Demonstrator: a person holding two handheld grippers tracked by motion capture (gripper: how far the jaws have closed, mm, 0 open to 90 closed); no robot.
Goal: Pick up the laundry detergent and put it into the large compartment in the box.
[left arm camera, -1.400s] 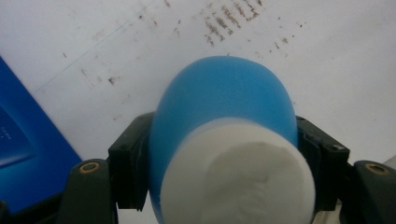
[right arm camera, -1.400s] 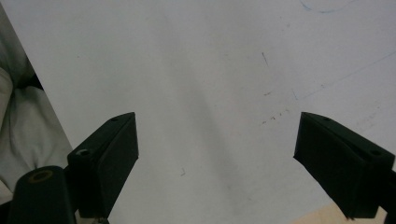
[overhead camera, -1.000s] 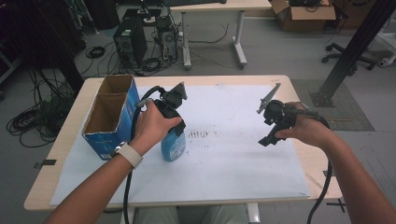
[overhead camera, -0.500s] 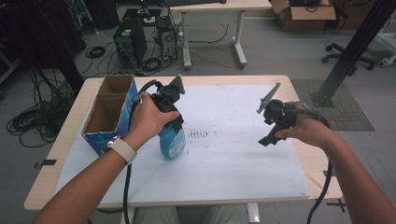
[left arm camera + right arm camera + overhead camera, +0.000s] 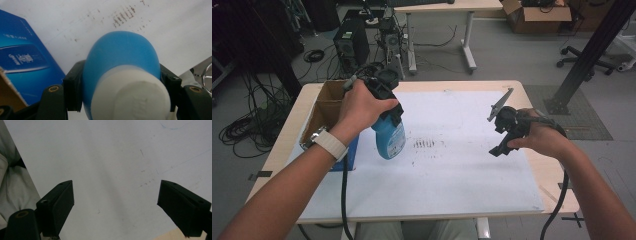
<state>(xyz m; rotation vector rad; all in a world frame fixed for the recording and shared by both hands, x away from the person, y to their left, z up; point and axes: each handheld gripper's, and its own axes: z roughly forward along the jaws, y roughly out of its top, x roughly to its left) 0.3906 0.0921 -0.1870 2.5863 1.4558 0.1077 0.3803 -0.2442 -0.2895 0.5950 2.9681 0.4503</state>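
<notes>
1. The tabletop [image 5: 537,170] is pale wood with rounded corners, and a large white sheet [image 5: 462,185] covers most of it, marked with dark smudges [image 5: 426,144] just right of the left hand-held gripper [image 5: 388,120].
2. Around it lies a grey floor with coiled cables [image 5: 242,132], a dark computer tower [image 5: 349,42], a second desk [image 5: 442,20], a cardboard carton [image 5: 537,10] and the foot of an office chair [image 5: 582,52], all well beyond both grippers.
3. The blue bottle [image 5: 389,139] is smooth plastic, rounded at the shoulder, with a white cap end [image 5: 132,97] and a label on its side. It hangs above the sheet, clear of it, clamped between the jaws of the left hand-held gripper, whose black pads press on both its flanks.
4. An open cardboard box [image 5: 324,107] with a glossy blue printed side [image 5: 22,62] stands just left of that gripper, close beside the bottle; its brown flaps are raised.
5. The right hand-held gripper [image 5: 502,131] hovers over the right part of the sheet, well apart from the bottle, its blocky matte black jaws spread wide with nothing between them. A grey plate [image 5: 501,102] juts from its top.
6. A pale watch strap [image 5: 328,143] wraps the left wrist; a black cable [image 5: 345,195] trails below it.
</notes>
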